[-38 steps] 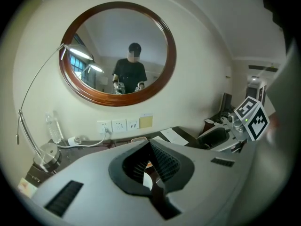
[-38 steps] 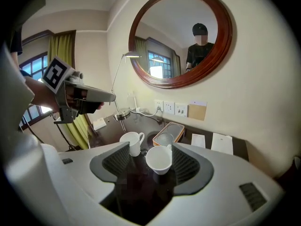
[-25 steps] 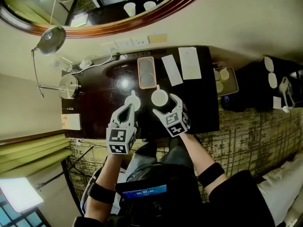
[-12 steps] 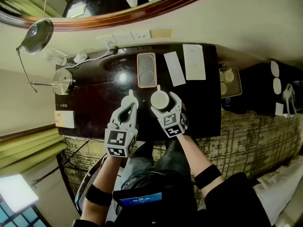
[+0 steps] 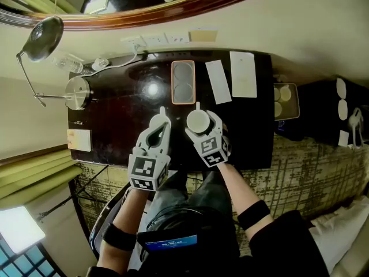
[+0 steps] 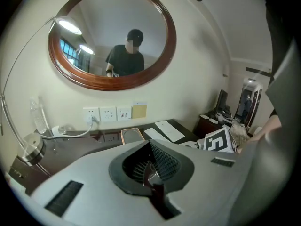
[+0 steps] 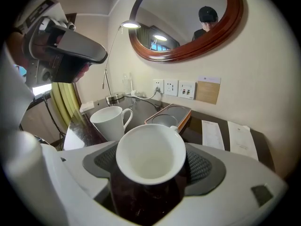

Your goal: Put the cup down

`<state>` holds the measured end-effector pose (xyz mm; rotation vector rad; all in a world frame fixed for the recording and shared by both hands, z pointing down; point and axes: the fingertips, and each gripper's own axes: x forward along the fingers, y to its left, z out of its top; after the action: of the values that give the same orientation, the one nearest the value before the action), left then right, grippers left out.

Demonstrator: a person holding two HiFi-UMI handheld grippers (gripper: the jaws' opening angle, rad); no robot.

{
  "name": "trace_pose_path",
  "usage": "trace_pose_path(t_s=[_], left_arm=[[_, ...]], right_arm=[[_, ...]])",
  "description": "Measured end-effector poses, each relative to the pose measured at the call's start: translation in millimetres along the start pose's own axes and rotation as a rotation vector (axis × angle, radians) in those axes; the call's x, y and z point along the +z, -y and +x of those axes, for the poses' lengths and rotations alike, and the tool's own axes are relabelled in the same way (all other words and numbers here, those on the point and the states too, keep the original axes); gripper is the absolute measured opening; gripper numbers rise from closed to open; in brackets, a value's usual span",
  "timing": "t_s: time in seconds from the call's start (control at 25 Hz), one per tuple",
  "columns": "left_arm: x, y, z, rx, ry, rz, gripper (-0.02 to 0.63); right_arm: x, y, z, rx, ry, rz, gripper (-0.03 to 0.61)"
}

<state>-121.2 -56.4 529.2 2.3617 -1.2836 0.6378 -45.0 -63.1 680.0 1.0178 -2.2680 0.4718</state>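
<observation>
Right gripper (image 7: 153,166) clamped on cup (image 7: 150,149), jaws just closing further; left gripper (image 6: 151,175) jaws together, empty. Risk: cup clips mug (image 7: 109,121) at 10 o'clock, tips.

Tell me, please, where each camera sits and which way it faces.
Head view: on the person's head, facing steeply down at the desk; both forearms, the left tool and the right tool show.
Left gripper view: on the left tool, facing the wall mirror over its shut jaws.
Right gripper view: on the right tool, facing the cup between its jaws, which have just been closing.
Shared: both gripper views show the mirror and the orange tray.
</observation>
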Motion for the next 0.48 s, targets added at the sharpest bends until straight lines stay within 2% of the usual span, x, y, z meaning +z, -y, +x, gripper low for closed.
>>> trace_pose_path(t_s=[0.28, 0.48], left_arm=[[-9.9, -7.8, -0.1, 0.022, -0.022, -0.006, 0.002], [-11.4, -8.3, 2.4, 0.019, -0.013, -0.013, 0.002]], right_arm=[[1.2, -1.5, 2.2, 0.006, 0.019, -0.007, 0.434], [22.3, 2.2, -5.5, 0.01, 0.044, -0.021, 0.433]])
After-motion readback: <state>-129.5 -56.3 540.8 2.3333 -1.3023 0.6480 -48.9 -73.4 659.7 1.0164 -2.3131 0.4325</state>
